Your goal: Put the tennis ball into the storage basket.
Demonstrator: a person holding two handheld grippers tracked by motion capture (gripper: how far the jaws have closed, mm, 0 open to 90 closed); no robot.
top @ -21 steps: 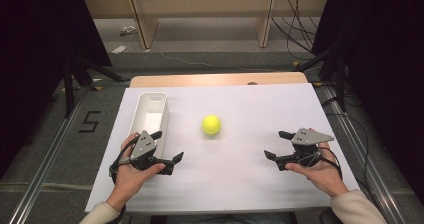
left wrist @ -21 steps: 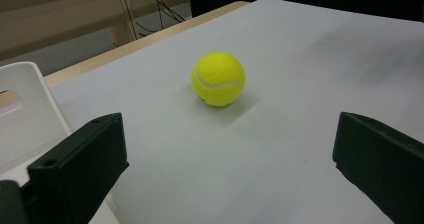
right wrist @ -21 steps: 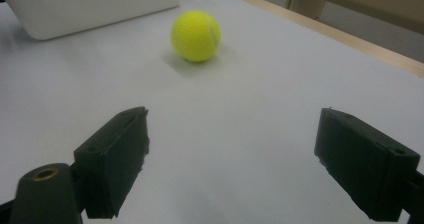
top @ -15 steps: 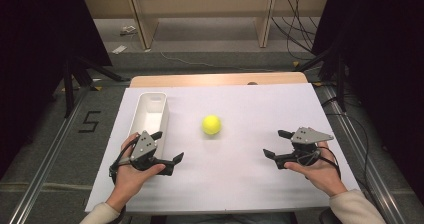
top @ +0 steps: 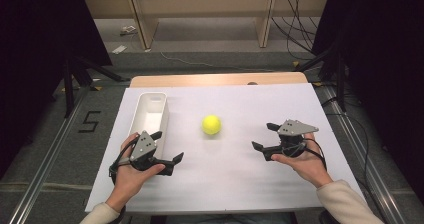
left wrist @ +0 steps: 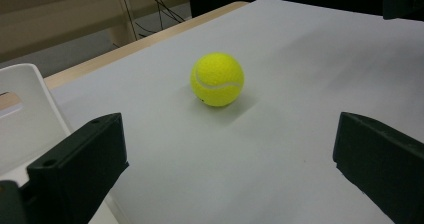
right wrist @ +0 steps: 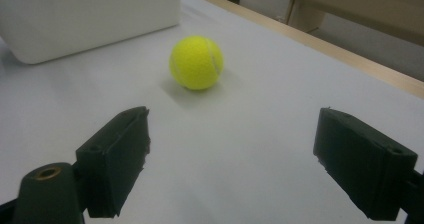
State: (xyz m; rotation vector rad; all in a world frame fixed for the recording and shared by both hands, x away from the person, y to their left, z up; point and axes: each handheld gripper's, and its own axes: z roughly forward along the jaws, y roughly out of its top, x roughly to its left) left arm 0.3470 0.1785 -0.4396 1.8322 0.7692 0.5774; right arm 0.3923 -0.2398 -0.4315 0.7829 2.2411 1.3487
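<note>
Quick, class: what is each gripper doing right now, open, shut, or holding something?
Left gripper: open, holding nothing, aimed at the tennis ball.
Right gripper: open, holding nothing, also facing the ball.

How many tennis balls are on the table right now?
1. The tennis ball lies on the white table cover, between the left gripper and right gripper, right of the white bin. The bin's near end is partly hidden.

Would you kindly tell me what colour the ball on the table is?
Bright yellow-green ball with a white curved seam, clearest in the left gripper view.
</note>
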